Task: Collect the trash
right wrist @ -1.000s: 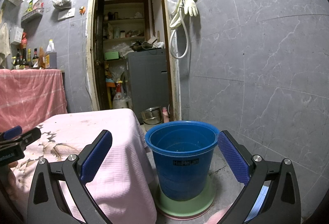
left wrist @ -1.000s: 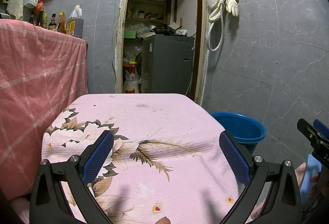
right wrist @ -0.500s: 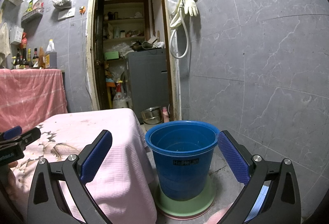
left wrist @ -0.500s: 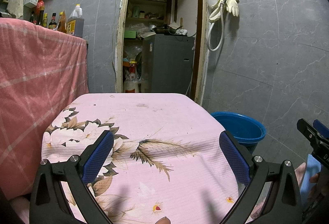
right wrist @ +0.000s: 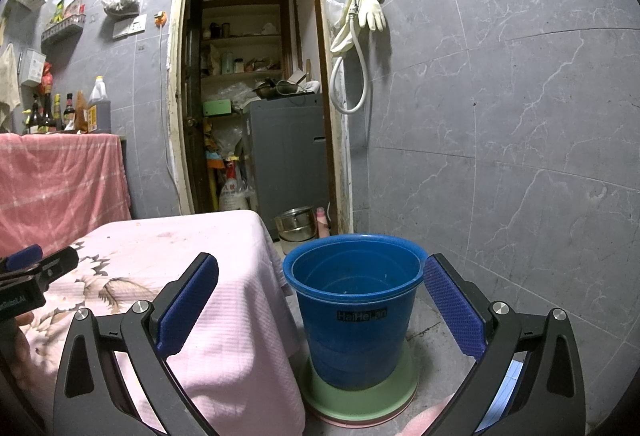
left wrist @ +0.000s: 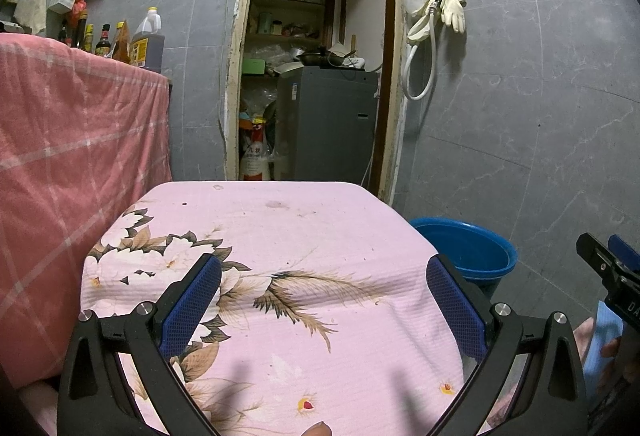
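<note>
A blue bucket (right wrist: 354,310) stands on the floor to the right of a low table with a pink flowered cloth (left wrist: 276,260); its rim also shows in the left wrist view (left wrist: 468,248). My left gripper (left wrist: 324,300) is open and empty, held over the near part of the cloth. My right gripper (right wrist: 320,296) is open and empty, held in front of the bucket at about its height. I see no loose trash on the cloth, only small specks and stains (left wrist: 276,204) near its far edge.
The bucket sits on a green basin (right wrist: 360,396). A taller table with a pink checked cloth (left wrist: 76,164) and bottles (left wrist: 146,44) stands at the left. An open doorway (left wrist: 316,76) lies straight ahead, with a grey appliance (left wrist: 330,124) inside. A tiled wall (right wrist: 520,116) closes the right side.
</note>
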